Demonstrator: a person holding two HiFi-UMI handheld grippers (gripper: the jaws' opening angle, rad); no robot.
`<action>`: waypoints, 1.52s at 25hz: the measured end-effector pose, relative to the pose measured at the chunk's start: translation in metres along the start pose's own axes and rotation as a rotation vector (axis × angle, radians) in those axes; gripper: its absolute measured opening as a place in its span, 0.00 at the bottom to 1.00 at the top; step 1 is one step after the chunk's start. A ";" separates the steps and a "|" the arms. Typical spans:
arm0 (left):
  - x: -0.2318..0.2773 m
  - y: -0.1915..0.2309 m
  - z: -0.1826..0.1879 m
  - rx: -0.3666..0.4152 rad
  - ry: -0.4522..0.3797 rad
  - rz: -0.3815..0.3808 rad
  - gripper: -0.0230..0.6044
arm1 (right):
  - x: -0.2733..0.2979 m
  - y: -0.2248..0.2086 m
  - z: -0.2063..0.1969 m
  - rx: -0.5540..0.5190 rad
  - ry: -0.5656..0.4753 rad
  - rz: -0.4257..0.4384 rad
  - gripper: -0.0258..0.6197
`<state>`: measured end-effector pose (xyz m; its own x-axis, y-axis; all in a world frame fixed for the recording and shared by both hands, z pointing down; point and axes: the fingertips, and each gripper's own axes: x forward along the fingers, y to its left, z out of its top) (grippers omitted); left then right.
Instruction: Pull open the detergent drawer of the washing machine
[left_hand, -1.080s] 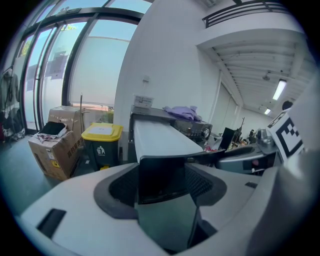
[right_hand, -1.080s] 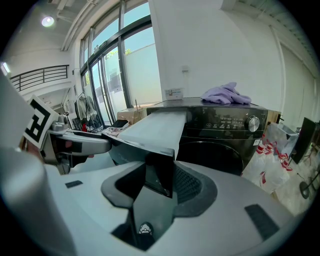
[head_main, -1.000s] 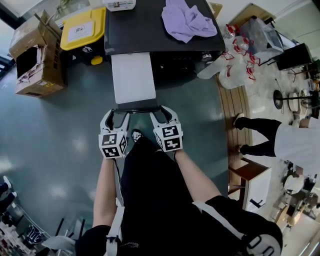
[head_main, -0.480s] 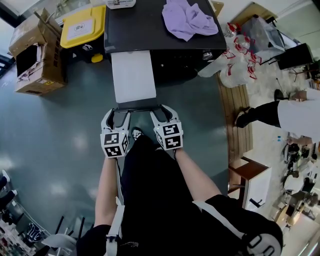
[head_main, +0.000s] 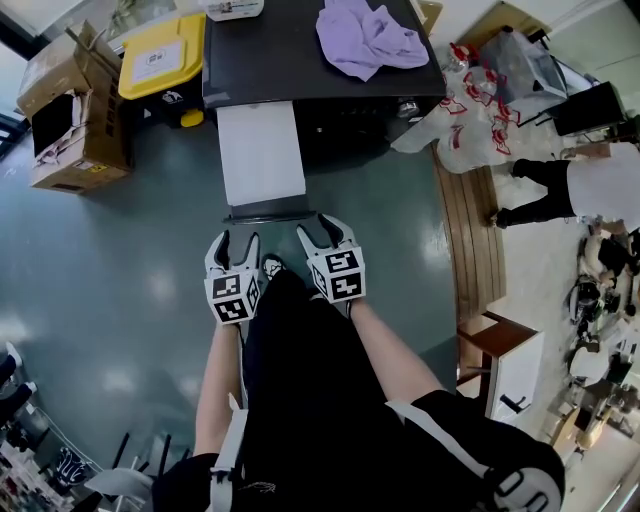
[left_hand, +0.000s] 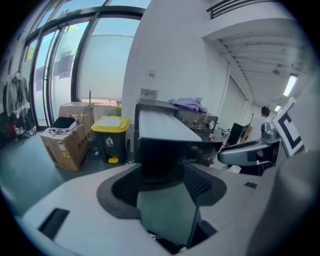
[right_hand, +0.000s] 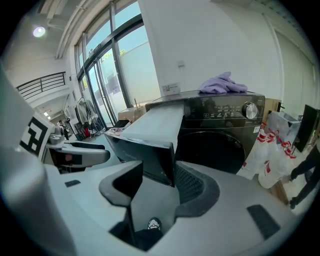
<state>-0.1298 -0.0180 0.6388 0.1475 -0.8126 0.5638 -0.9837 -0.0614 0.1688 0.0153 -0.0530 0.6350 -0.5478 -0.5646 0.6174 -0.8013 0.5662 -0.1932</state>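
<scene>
The black washing machine (head_main: 300, 60) stands at the top of the head view with a purple cloth (head_main: 365, 35) on it. Its detergent drawer (head_main: 260, 150) is pulled far out, a long pale tray ending in a dark front panel (head_main: 265, 212). My left gripper (head_main: 236, 240) is open a short way back from that panel, which fills the left gripper view (left_hand: 160, 155) ahead of the jaws. My right gripper (head_main: 322, 228) is just short of the panel's right end. Its jaws are opening, and the panel's corner (right_hand: 150, 160) shows between them with neither pad pressing on it.
Left of the machine are a yellow-lidded bin (head_main: 165, 60) and open cardboard boxes (head_main: 70, 110). Plastic bags (head_main: 470, 120) lie at its right. A person (head_main: 590, 180) crosses the pale floor at the right, near a wooden stool (head_main: 500, 345).
Both grippers were at the drawer's front panel. The left one has drawn back from it, and the right one's jaws have widened and let go. The drawer stays pulled out.
</scene>
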 end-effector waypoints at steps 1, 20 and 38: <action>-0.002 -0.006 -0.004 -0.010 0.011 -0.008 0.47 | -0.004 0.000 -0.002 -0.004 0.003 0.000 0.36; -0.078 -0.097 -0.026 -0.030 0.083 -0.112 0.10 | -0.102 0.015 -0.028 -0.083 -0.026 -0.038 0.05; -0.152 -0.089 0.049 -0.044 -0.031 -0.170 0.07 | -0.151 0.072 0.027 -0.143 -0.108 -0.006 0.05</action>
<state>-0.0694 0.0822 0.4984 0.3077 -0.8102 0.4988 -0.9393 -0.1751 0.2951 0.0335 0.0568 0.5070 -0.5718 -0.6255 0.5308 -0.7667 0.6376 -0.0745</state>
